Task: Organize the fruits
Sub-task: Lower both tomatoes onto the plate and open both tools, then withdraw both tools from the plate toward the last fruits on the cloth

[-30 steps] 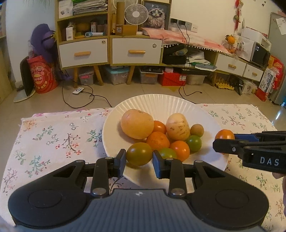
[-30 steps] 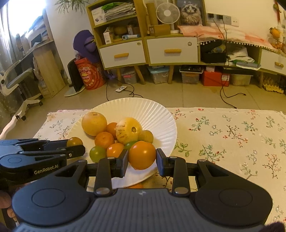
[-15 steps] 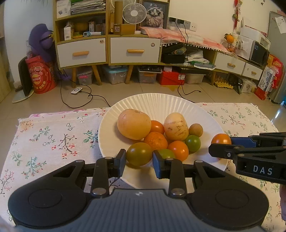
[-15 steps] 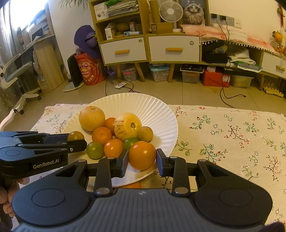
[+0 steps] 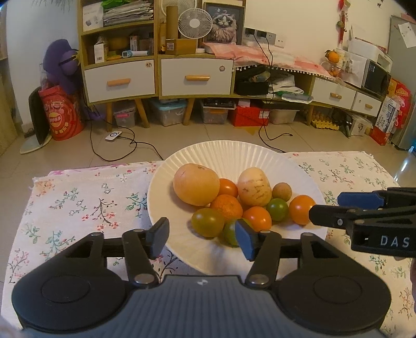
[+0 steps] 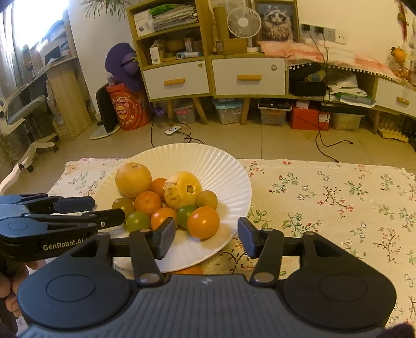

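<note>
Warm dim indoor light, window [image 6: 39, 23] glare, fisheye-bent edges

Floor: beige tiles [image 5: 213, 132], cables trailing.
Furniture: wooden sideboard [image 5: 156, 75], white drawers; office chair [image 6: 23, 114].
Wall: white [image 5: 299, 23], sockets.
Light: bright window [image 6: 39, 18].

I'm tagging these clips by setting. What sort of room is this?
Most likely a lived-in home living room. A low wooden sideboard with drawers holds a desk fan and a framed cat picture, storage boxes sit underneath, and the plate of fruit rests on a floral tablecloth.
</note>
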Tool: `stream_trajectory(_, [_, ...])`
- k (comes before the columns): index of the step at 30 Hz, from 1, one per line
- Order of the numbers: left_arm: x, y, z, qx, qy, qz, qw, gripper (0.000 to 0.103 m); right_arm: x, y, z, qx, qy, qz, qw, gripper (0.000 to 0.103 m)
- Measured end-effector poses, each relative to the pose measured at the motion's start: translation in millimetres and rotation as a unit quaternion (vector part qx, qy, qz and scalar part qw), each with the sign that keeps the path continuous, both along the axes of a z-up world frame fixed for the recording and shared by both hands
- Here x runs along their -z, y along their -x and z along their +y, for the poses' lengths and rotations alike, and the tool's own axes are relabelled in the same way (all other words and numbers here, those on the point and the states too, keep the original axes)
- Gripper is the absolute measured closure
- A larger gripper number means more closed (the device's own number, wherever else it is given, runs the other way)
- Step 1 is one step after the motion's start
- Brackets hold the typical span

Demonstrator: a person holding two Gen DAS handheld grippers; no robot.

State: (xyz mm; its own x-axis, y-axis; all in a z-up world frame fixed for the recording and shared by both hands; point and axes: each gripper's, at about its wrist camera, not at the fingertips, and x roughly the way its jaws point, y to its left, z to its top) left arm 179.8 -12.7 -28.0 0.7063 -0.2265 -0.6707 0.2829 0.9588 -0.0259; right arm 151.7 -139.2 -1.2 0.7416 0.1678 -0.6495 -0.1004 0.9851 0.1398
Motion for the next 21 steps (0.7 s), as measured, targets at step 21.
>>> stream_trajectory(21, [-15.5,35.0,14.9,0.002,-0.006,0.007,1.0000,0.021,-16.4,26.7,-4.6,-0.008,0.022,-0.006,1.000,0.024])
